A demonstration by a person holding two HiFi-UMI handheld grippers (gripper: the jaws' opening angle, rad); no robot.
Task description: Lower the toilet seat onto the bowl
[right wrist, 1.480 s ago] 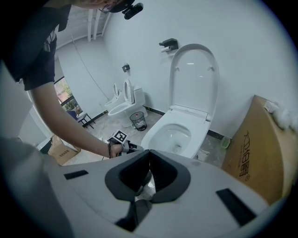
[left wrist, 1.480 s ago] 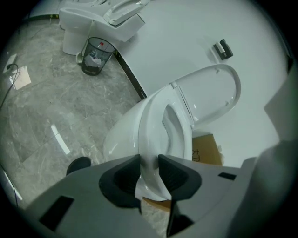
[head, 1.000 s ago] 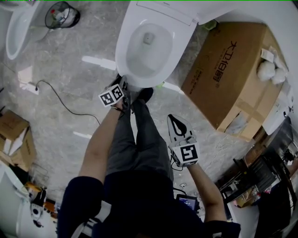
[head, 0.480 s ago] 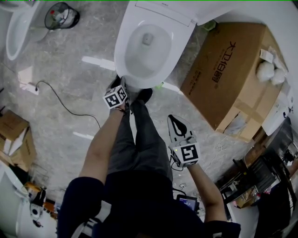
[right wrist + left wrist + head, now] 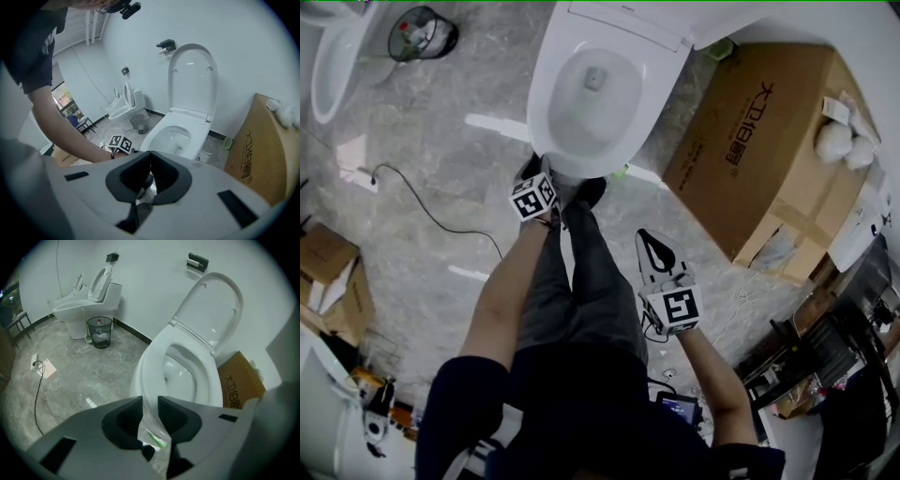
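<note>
The white toilet (image 5: 591,94) stands at the top of the head view, its lid (image 5: 213,305) raised against the wall. The seat ring (image 5: 152,364) lies low over the bowl (image 5: 182,377); I cannot tell whether it rests on the rim. My left gripper (image 5: 150,404) is at the bowl's front, shut on the seat's front edge, with a bit of clear film with a green mark below it. In the head view that gripper (image 5: 546,178) sits by the front rim. My right gripper (image 5: 150,157) is shut and empty, held back beside the person's leg (image 5: 656,253).
A large cardboard box (image 5: 759,141) stands right of the toilet. A second toilet (image 5: 337,56) and a mesh bin (image 5: 422,33) are at the far left. A cable (image 5: 422,202) runs over the marble floor. The person's shoes (image 5: 586,192) stand at the bowl's front.
My left gripper has shifted slightly to the right along the bowl's front. The right gripper has stayed where it was.
</note>
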